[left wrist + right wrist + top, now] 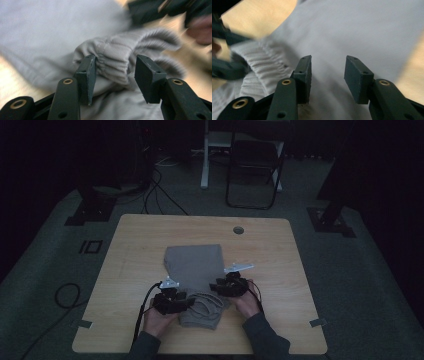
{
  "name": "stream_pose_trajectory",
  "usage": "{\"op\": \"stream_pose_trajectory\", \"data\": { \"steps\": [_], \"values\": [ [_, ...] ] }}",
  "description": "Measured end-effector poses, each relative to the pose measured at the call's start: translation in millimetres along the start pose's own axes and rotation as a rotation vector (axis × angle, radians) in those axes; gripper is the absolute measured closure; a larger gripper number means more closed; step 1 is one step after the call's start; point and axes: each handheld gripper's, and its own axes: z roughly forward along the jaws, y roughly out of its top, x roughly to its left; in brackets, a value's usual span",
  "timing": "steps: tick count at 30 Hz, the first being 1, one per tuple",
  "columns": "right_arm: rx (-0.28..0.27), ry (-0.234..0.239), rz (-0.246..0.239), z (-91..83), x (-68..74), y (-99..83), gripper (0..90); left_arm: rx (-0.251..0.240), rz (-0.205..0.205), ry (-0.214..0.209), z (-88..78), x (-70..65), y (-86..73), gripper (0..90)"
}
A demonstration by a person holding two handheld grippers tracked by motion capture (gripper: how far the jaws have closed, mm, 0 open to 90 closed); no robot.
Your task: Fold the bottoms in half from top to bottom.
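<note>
A grey garment lies on the wooden worktop, slightly toward 6 o'clock of centre, with its flat body extending toward 12 o'clock and a bunched, ribbed elastic band at the 6 o'clock end nearest the person. The left gripper sits at the 9 o'clock side of that band; in the left gripper view its jaws stand well apart, straddling a raised fold of the ribbed band, with the left jaw touching the gathers and the right jaw clear of them, so nothing is clamped. The right gripper sits at the 3 o'clock side of the garment; in the right gripper view its jaws are likewise spread wide over smooth flat cloth, gripping nothing, with the ribbed band lying toward 9 o'clock of the jaws. Handling judgement: the garment looks light, soft and fully limp, so it will sag and fold wherever it is unsupported. The smooth body is thin and likely to slip from a shallow pinch. The gathered elastic band is thicker and textured and offers the securest hold; take it at two points well apart to keep the cloth spread.
</note>
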Motion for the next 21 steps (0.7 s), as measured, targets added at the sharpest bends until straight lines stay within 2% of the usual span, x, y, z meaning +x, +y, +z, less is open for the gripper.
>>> {"op": "stream_pose_trajectory", "data": {
  "steps": [1,2,3,4,5,6,8,10,14,16,18,19,20,21],
  "values": [
    [0.016,0.011,-0.021,3.3,4.0,-2.0,57.8,-0.022,0.007,-0.007,-3.1,-1.7,2.4,51.1],
    [0.016,0.011,-0.021,3.3,4.0,-2.0,57.8,-0.022,0.007,-0.007,-3.1,-1.7,2.4,50.8],
    [0.033,0.028,-0.038,5.5,8.6,-4.2,58.4,-0.057,0.02,-0.004,-8.3,-2.7,8.0,50.8],
    [0.063,0.068,-0.069,8.0,16.1,-8.6,60.3,-0.067,0.02,0.001,-9.5,-1.9,10.5,50.7],
    [0.085,0.12,-0.104,8.7,22.5,-12.9,60.4,-0.071,0.015,0.006,-9.8,-0.5,12.6,50.7],
    [0.085,0.12,-0.104,8.7,22.5,-12.9,60.4,-0.075,0.007,0.014,-9.6,1.2,13.8,50.7],
    [0.106,0.169,-0.131,7.9,28.8,-16.8,60.4,-0.07,-0.002,0.028,-7.5,4.6,14.8,50.7],
    [0.124,0.197,-0.172,7.8,34.0,-20.3,60.3,-0.055,0.003,0.062,-2.6,8.3,14.6,50.7],
    [0.139,0.227,-0.182,8.4,34.9,-23.8,60.6,0.0,-0.008,0.112,13.2,17.7,7.4,50.7],
    [0.131,0.233,-0.184,7.2,33.4,-24.0,59.5,0.031,-0.011,0.118,20.4,20.2,0.4,50.7],
    [0.107,0.207,-0.174,5.6,29.9,-22.4,56.0,0.056,-0.01,0.129,25.3,23.1,-5.4,50.7],
    [0.092,0.186,-0.166,5.0,27.0,-21.1,54.2,0.049,-0.016,0.131,26.0,25.3,-7.1,50.7],
    [0.092,0.186,-0.166,5.0,27.0,-21.1,54.2,0.049,-0.016,0.131,26.0,25.3,-7.1,50.7],
    [0.074,0.164,-0.158,4.7,23.4,-19.5,52.9,0.025,-0.027,0.132,24.0,29.9,-6.2,50.7]
  ]
}}
